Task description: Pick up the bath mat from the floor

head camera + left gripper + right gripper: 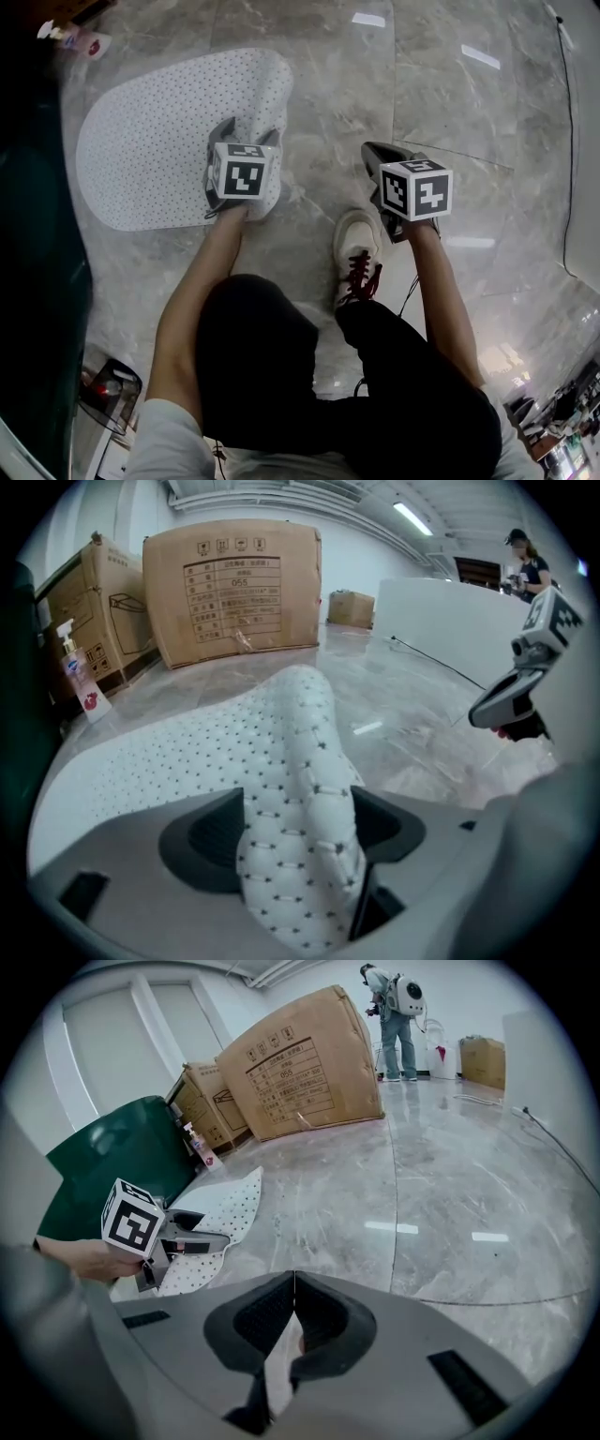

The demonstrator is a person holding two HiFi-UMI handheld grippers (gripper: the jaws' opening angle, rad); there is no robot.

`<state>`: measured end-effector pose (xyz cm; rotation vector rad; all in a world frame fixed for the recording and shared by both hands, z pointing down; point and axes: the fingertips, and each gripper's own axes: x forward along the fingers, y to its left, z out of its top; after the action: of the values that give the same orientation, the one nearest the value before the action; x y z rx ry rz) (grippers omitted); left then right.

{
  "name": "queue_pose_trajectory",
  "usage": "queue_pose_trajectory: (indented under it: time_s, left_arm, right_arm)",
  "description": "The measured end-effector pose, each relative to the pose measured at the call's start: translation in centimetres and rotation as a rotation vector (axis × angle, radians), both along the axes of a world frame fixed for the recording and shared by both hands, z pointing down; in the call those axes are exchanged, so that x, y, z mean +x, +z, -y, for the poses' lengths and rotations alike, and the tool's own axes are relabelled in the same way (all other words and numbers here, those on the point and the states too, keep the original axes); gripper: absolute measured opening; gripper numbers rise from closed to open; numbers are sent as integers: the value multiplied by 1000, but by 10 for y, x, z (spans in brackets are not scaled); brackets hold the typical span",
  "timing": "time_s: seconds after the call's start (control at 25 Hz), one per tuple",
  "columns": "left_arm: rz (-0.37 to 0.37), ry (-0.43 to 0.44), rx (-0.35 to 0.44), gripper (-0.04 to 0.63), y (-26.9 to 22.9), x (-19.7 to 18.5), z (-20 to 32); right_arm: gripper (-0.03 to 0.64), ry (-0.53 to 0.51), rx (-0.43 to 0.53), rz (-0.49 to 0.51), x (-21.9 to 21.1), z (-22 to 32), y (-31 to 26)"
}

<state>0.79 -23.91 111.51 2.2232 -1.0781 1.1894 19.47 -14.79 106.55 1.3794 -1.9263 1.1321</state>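
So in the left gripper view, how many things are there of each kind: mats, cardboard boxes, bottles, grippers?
bath mat: 1
cardboard boxes: 3
spray bottle: 1
grippers, the left gripper shut on the mat and the right gripper: 2
Total: 7

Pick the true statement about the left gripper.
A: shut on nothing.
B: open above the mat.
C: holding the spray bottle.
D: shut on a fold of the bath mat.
D: in its own view the left gripper has its fingers pinching a fold of the bath mat.
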Motion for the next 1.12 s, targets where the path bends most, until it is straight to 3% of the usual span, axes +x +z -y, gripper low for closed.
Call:
queue_pose_trajectory:
  time_s: [0.04, 0.16, 0.24, 0.48, 0.8, 1.12]
  left_arm:
    - [-4, 2, -13, 339, 0, -4, -1]
    - [-17, 16, -36, 113, -2, -18, -5]
    - [-31, 16, -17, 50, -7, -28, -3]
    - [-92, -44, 8, 34, -30, -60, 2]
    - [-191, -155, 70, 34, -105, -91, 7]
    - [-196, -200, 191, 34, -203, -127, 45]
  right_arm:
    - [14, 0, 2, 2, 0, 1, 0]
    - [14, -6, 8, 9, -5, 4, -1]
    - [14, -12, 20, 13, -10, 10, -4]
    - [14, -36, 95, 13, -28, 31, -30]
    - [14, -92, 241, -28, -38, 62, -114]
    - [14, -153, 378, -85, -46, 111, -232]
